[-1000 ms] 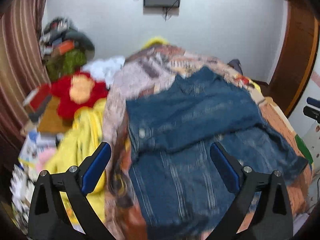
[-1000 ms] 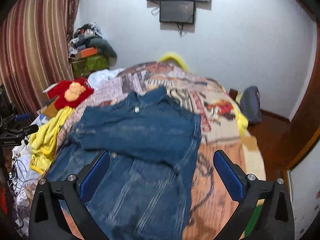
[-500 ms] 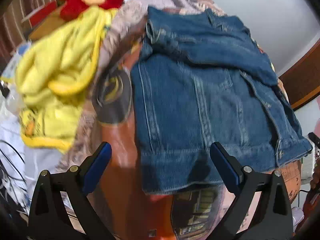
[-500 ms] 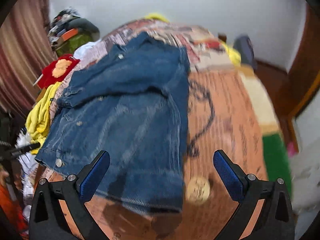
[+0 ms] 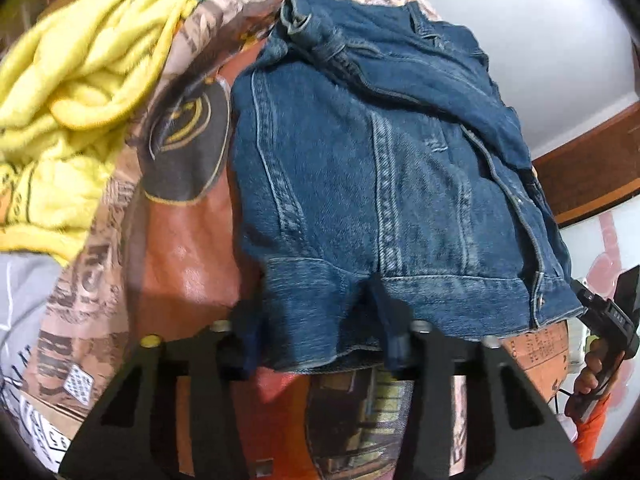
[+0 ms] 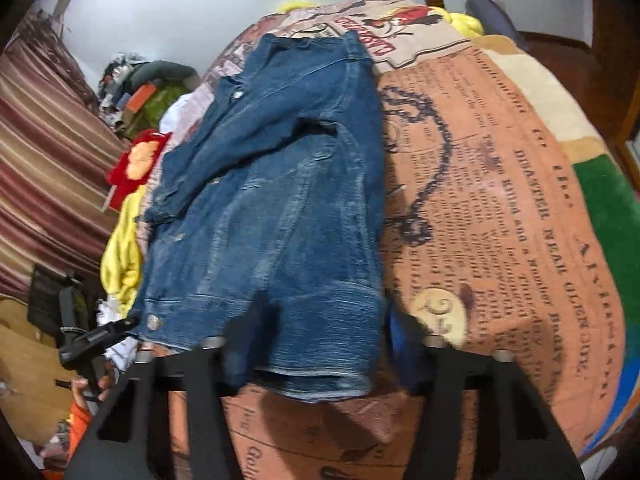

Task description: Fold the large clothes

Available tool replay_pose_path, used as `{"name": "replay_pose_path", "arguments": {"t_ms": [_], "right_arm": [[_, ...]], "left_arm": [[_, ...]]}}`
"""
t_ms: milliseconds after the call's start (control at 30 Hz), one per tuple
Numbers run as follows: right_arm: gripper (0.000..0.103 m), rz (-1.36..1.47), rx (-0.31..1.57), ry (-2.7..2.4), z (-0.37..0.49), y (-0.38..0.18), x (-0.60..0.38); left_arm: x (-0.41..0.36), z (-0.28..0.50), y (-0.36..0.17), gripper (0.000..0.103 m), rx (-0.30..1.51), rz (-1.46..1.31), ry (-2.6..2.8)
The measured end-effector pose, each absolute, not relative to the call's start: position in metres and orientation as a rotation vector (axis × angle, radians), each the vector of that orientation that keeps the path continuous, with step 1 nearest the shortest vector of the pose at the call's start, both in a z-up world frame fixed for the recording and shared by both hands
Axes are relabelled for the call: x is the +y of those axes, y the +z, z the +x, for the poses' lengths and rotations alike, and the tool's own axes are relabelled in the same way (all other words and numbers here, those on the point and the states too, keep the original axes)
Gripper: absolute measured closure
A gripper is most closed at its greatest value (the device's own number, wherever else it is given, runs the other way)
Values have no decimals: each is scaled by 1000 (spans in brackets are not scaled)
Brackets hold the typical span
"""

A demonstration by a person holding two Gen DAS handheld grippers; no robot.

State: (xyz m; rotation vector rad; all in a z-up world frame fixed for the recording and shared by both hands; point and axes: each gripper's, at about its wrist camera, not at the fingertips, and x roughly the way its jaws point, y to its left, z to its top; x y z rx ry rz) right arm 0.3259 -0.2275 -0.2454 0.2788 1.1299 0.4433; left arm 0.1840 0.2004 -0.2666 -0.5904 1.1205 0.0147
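Denim jacket (image 5: 360, 184) flat (sleeve folded over)

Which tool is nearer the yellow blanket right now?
Left. The left tool is at the denim jacket's hem corner beside the yellow blanket; the right tool is at the far corner, jacket between.

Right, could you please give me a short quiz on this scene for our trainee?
1. True or false: the denim jacket lies on the floor.
2. The cloth heap beside the jacket is: A yellow, B purple, C black.
3. Fill in: the left gripper and the right gripper are both at the jacket's ____.
Key: 1 false, it lies on the printed blanket; 2 A; 3 hem.
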Motion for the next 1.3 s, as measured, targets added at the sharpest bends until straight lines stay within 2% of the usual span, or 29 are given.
{"name": "replay_pose_path", "arguments": {"t_ms": [33, 100, 200, 533, 767, 1067, 1300], "right_arm": [[70, 277, 1126, 439, 327, -245, -226], [83, 254, 1114, 441, 329, -242, -222], [89, 249, 1087, 479, 334, -233, -218], [91, 143, 941, 571, 379, -174, -179], [91, 102, 803, 544, 429, -128, -168], [92, 99, 755, 433, 534, -114, -155], [92, 87, 811, 357, 628, -147, -125]], "left_arm": [[201, 185, -264, 80, 1115, -577, 23], [203, 185, -256, 83, 1105, -554, 28], [205, 190, -240, 87, 1062, -522, 23], [199, 236, -158, 89, 853, -351, -12], [217, 285, -117, 89, 731, -338, -18], [252, 387, -117, 90, 712, -403, 77], [262, 460, -145, 89, 764, -354, 139]]}}
